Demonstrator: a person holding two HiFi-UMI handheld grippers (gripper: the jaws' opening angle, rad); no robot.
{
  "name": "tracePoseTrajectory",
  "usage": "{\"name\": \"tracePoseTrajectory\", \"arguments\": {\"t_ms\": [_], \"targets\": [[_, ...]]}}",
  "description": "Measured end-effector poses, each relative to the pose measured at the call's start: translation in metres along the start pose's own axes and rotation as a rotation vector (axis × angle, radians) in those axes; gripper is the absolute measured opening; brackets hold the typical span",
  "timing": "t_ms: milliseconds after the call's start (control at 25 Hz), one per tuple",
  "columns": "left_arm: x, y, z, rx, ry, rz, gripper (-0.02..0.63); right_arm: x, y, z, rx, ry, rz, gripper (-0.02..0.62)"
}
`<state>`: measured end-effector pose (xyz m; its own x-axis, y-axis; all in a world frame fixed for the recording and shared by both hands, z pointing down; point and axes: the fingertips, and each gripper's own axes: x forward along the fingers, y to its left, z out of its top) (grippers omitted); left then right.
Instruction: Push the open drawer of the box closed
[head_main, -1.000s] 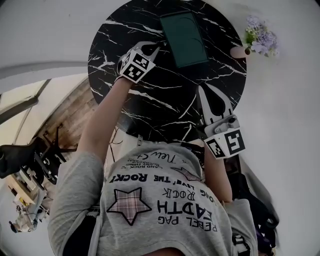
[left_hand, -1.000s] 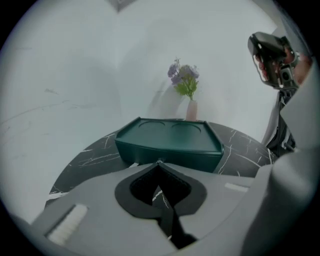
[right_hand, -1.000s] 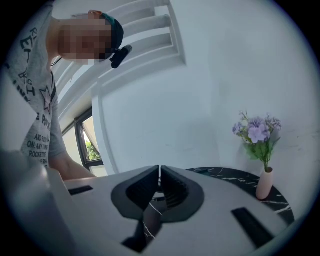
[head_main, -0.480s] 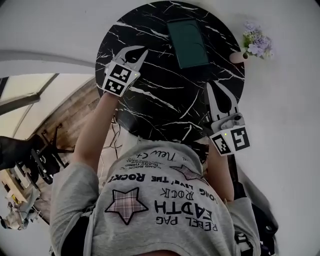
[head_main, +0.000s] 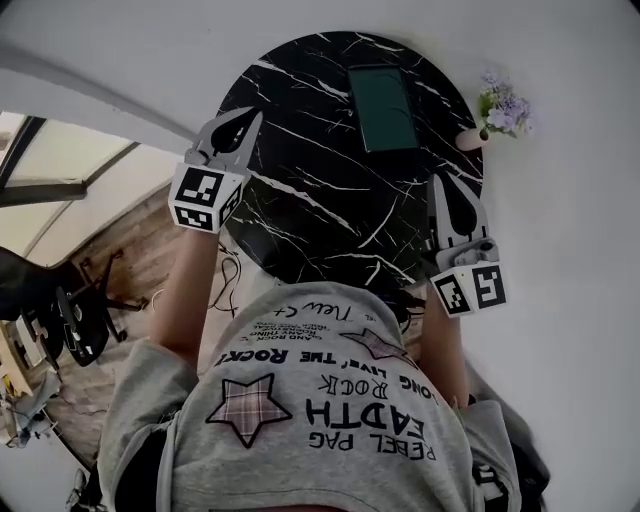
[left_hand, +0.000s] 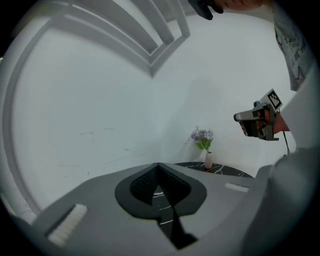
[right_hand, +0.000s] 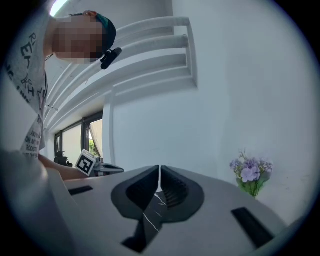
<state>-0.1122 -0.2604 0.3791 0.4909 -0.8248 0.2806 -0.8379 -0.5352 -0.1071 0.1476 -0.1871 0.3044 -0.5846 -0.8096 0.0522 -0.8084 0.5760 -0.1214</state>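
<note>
Two hand-held tools flank the work, neither on it. At the left, the left gripper (head_main: 248, 120) hangs over the left rim of the round black white-veined marble tabletop (head_main: 330, 205), pointing toward the far side. In its own view its fingers (left_hand: 145, 182) meet at the tips with nothing between them, only table and wall showing past them. That suits a push, I judge: closed tips make one blunt nose rather than a fork.

Toward the middle and far side lies the dark green flat rectangular box (head_main: 383, 108), well apart from both tools. From above its drawer cannot be made out, so I cannot tell whether it stands open.

Further right, the right gripper (head_main: 441, 180) sits over the near-right rim, aimed the same way. Its fingers (right_hand: 175, 187) are drawn together to a hairline slit, holding nothing and touching nothing.

Rightmost, a small pale vase of purple flowers (head_main: 500, 105) stands at the table's edge, near the box.
</note>
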Motion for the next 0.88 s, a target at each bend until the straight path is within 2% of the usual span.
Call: {"name": "tracePoseTrajectory", "arguments": {"t_ms": [240,480,880], "targets": [[-0.049,0.005,0.036,-0.052,-0.090,0.084,0.009,-0.012,0.002,0.022,-0.034,-0.043,-0.009,0.017],[-0.085,0.006,0.063,-0.064,-0.161,0.132,0.009,-0.018,0.009,0.037,-0.062,-0.068,-0.006,0.017],[-0.107,0.002,0.070,-0.094,-0.203,0.179,0.009,-0.019,0.012,0.047,-0.090,-0.094,-0.014,0.017]]}}
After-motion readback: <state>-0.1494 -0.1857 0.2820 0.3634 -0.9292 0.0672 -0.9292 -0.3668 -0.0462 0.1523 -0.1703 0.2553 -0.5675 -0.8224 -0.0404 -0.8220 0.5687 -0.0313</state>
